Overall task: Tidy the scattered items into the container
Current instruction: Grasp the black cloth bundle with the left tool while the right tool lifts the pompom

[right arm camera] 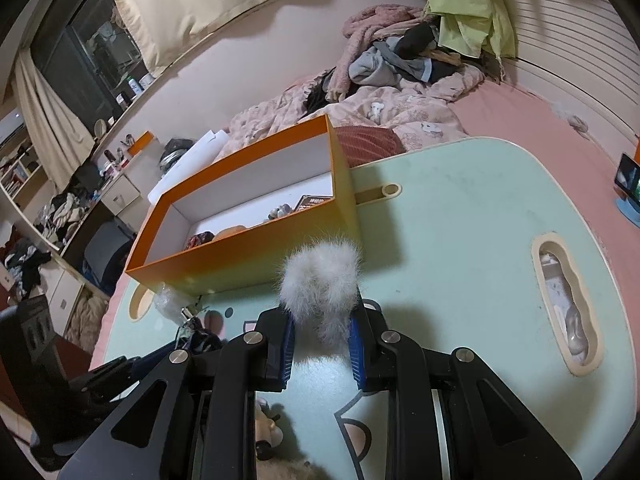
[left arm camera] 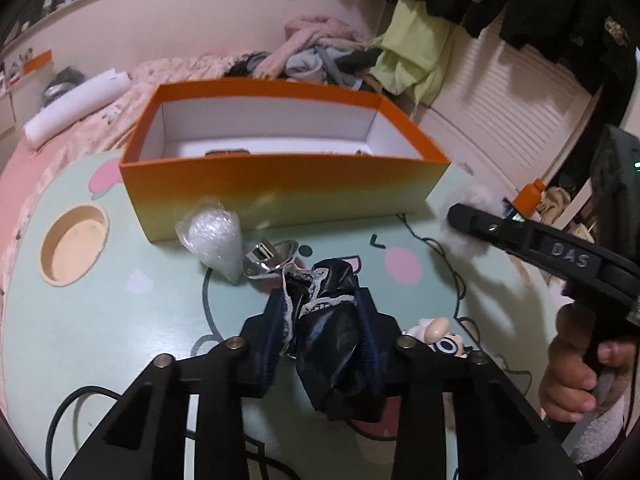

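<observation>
Both tongs are loaded: the left tongs (left arm camera: pixel 320 320) pinch a black lace-trimmed cloth (left arm camera: pixel 328 320) above the worktop (left arm camera: pixel 120 320), the right tongs (right arm camera: pixel 322 344) clench a white fluffy puff (right arm camera: pixel 320 280) near the orange box (left arm camera: pixel 280 188). Slippery cloth could slide free, or drag the plastic-wrapped packet (left arm camera: pixel 216 240) and shiny clip (left arm camera: pixel 268 260) lying just ahead; either load may snag the box's near wall.

One orange box (left arm camera: pixel 280 184), one plastic bag (left arm camera: pixel 218 240), two grippers.
</observation>
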